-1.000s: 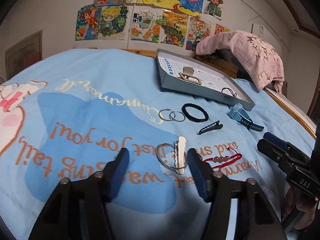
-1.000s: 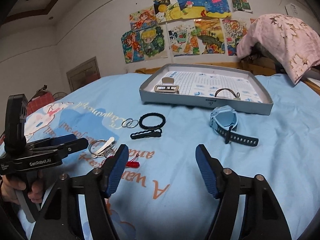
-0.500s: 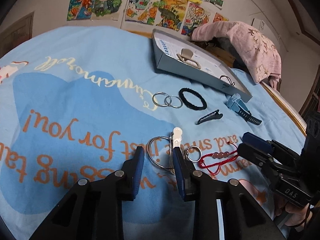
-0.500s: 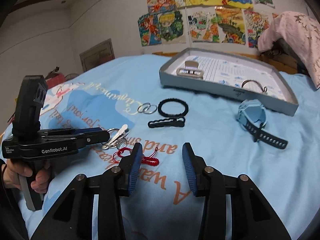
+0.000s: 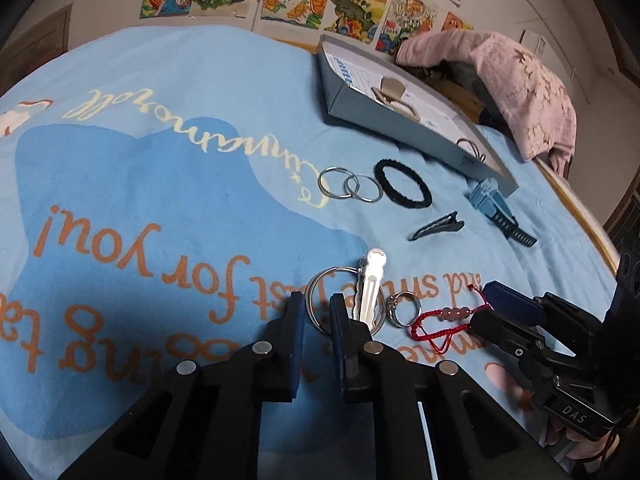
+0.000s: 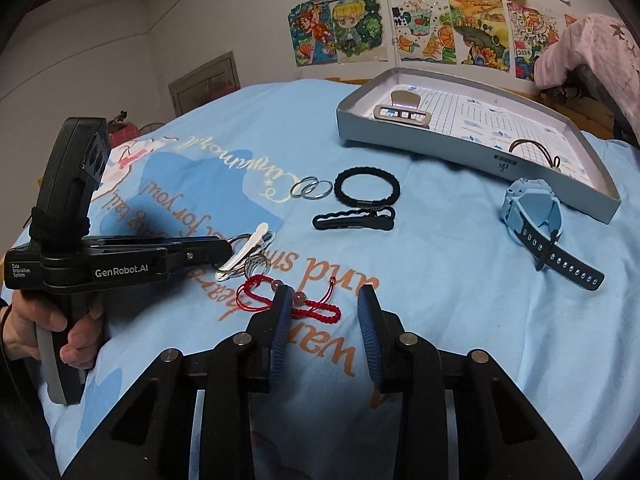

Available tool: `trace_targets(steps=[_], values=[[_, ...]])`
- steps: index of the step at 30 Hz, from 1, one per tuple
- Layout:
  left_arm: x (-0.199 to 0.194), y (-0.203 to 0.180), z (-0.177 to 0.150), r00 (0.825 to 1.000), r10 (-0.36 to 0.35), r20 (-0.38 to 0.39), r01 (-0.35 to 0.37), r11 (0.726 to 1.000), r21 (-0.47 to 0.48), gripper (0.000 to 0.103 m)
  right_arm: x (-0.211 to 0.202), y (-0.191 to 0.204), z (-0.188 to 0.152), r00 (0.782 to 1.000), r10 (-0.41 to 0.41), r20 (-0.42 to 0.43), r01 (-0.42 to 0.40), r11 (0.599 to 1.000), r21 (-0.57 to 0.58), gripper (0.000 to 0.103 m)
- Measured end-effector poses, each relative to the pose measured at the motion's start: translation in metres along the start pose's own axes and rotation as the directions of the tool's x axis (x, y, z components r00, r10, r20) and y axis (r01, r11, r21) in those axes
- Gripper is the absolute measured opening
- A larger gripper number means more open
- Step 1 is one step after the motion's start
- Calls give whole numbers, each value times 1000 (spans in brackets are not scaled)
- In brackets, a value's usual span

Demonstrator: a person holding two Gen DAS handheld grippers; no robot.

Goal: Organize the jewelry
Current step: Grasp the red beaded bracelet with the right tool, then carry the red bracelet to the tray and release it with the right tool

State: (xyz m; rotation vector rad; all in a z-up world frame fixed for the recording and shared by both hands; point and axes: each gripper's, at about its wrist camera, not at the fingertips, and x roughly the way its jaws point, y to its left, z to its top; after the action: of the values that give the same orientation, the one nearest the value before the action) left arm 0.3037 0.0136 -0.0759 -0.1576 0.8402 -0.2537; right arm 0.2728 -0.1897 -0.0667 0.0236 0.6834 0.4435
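Observation:
My left gripper (image 5: pixel 315 310) is low on the blue bedsheet, its jaws nearly closed around the near edge of a large silver bangle (image 5: pixel 320 288); a white hair clip (image 5: pixel 370 284) lies across the bangle and a small silver ring (image 5: pixel 403 307) beside it. A red string bracelet (image 5: pixel 440 322) lies to the right. My right gripper (image 6: pixel 322 312) is open just above the red bracelet (image 6: pixel 288 304), its left finger over the beads. The left gripper also shows in the right wrist view (image 6: pixel 224 250).
Two linked silver rings (image 5: pixel 349 185), a black hair tie (image 5: pixel 402 184), a black hair clip (image 5: pixel 436 226) and a blue watch (image 5: pixel 494 204) lie on the sheet. A grey tray (image 6: pixel 416 140) at the back holds a beige clip and a brown hair tie. Pink cloth is far right.
My left gripper moved down to the bangle and its jaws narrowed from wide open to nearly closed. My right gripper moved left toward the red bracelet and narrowed somewhat.

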Motion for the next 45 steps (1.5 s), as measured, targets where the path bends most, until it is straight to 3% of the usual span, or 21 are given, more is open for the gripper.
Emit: trace_targets(steps=[3,7,11,18,30,40,45], values=[[2,0,0,1000,9,-11,-9,1000,2,6,2,1,-1,1000,-2,-17,2,1000,-6,30],[-1,-2,0,1000,8,4,-8,1000,13,4,1,5,-2,1000,1,-17,-2,1000,-23,11],[-12,-5,0,999,7,36,-8,1000,27,4,-4,5,-1,1000,12,3,-12,1000,-22,8],[-36,-10,4,995,-20,99,16,999,34,3,-22,-5,2,997,-6,77,4,1000,31,7],[-61,-27,6,984,-107,144,98,993,64,3,-32,-17,9,991,-31,133,22,997,72,7],[-78,-26,9,973,-128,193,120,991,51,3,-42,-18,14,983,-42,180,29,997,75,7],[-74,-36,29,962,-130,240,119,991,62,2,-51,-25,29,969,-56,242,39,997,73,7]])
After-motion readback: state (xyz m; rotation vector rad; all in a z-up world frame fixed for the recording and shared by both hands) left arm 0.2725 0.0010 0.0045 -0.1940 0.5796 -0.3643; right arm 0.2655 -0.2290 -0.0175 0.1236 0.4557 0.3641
